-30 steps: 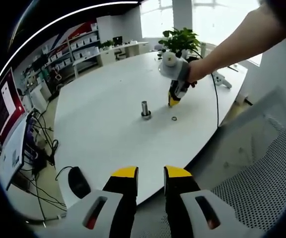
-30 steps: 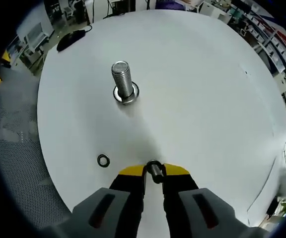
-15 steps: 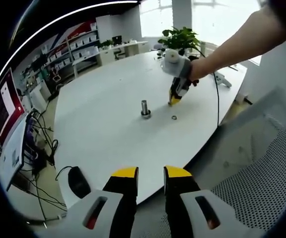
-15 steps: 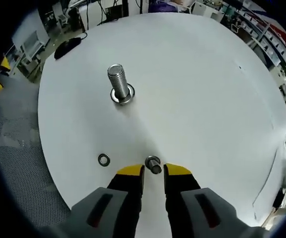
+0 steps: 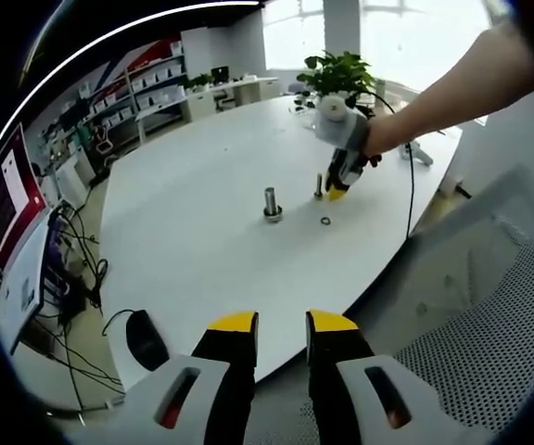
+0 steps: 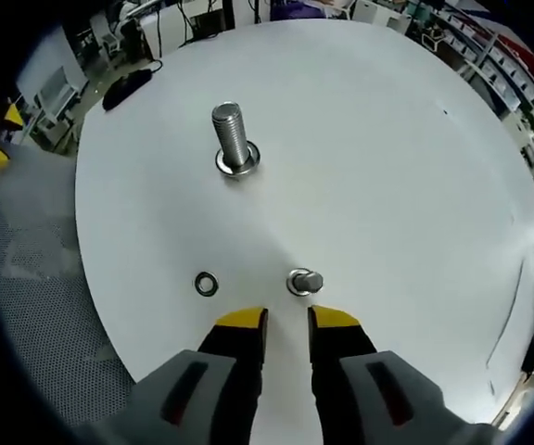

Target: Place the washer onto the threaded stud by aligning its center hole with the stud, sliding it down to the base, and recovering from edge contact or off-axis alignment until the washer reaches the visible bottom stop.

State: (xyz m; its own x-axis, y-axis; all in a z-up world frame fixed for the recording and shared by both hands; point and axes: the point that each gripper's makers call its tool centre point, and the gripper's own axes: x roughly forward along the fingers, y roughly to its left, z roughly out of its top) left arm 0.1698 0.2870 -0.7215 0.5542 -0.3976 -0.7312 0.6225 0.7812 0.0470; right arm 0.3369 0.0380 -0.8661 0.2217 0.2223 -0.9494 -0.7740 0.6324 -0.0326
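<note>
On the round white table, the washer lies flat at seven o'clock from the stud. Shelves line the room. Both the right gripper and left gripper are spread, holding nothing.

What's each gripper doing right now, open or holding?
Left gripper: jaws open, empty, held off the table edge.
Right gripper: jaws open, empty, just behind the small stud standing on the table.

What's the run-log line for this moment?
right gripper: open, empty | small stud: standing on table | washer: flat, loose | tall stud: bare | left gripper: idle
</note>
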